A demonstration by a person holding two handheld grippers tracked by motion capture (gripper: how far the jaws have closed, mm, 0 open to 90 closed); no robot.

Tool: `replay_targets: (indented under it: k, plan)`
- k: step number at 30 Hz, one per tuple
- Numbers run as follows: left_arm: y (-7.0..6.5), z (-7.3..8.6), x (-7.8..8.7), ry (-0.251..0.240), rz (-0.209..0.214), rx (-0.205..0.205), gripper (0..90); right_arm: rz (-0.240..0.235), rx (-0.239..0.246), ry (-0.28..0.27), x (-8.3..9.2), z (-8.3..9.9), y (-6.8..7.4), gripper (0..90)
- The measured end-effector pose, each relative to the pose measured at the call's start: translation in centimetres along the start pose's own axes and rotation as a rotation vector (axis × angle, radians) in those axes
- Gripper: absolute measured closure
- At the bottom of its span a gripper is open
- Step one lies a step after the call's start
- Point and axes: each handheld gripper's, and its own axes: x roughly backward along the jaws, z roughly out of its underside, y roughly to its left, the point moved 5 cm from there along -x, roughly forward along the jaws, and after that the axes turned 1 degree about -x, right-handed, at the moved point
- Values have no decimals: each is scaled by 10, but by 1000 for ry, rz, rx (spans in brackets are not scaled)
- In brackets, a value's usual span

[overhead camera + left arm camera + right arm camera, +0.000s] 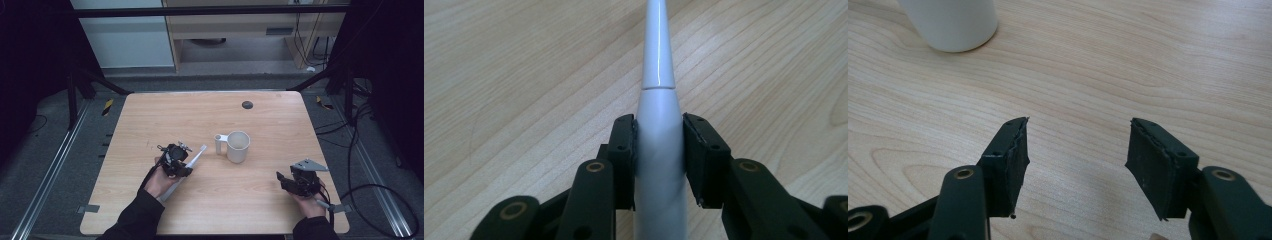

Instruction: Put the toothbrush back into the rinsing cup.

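A long white tapered rod (199, 153) lies slanted across the wooden table (165, 117), left of centre, its thin tip toward a white cup (238, 148) with a handle on its left side. My left gripper (187, 163) is shut on the rod. In the left gripper view both pads press the thick part of the rod (658, 65), which narrows away from the left gripper (659, 126). My right gripper (281, 181) rests near the front right of the table, open, nothing between its fingers. In the right gripper view, the right gripper (1078, 136) faces bare wood, and the cup's base (950, 22) stands farther off at upper left.
A small dark round spot (247, 104) sits on the table near its far edge. Metal frame rails and cables run along the floor on both sides. A cable trails from the right gripper over the table's right corner.
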Motion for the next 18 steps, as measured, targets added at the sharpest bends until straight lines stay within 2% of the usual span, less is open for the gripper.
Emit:
replay_targets:
  k: [5, 8, 18]
  plan:
    - [3, 1, 15, -55, -5, -14, 666, 1, -3, -1, 1, 0, 0, 414]
    - [4, 2, 23, -93, -16, -5, 666, 1, -2, -2, 1, 0, 0, 414]
    - [7, 5, 45, -165, -11, -3, 667, 0, -10, -2, 2, 0, 0, 417]
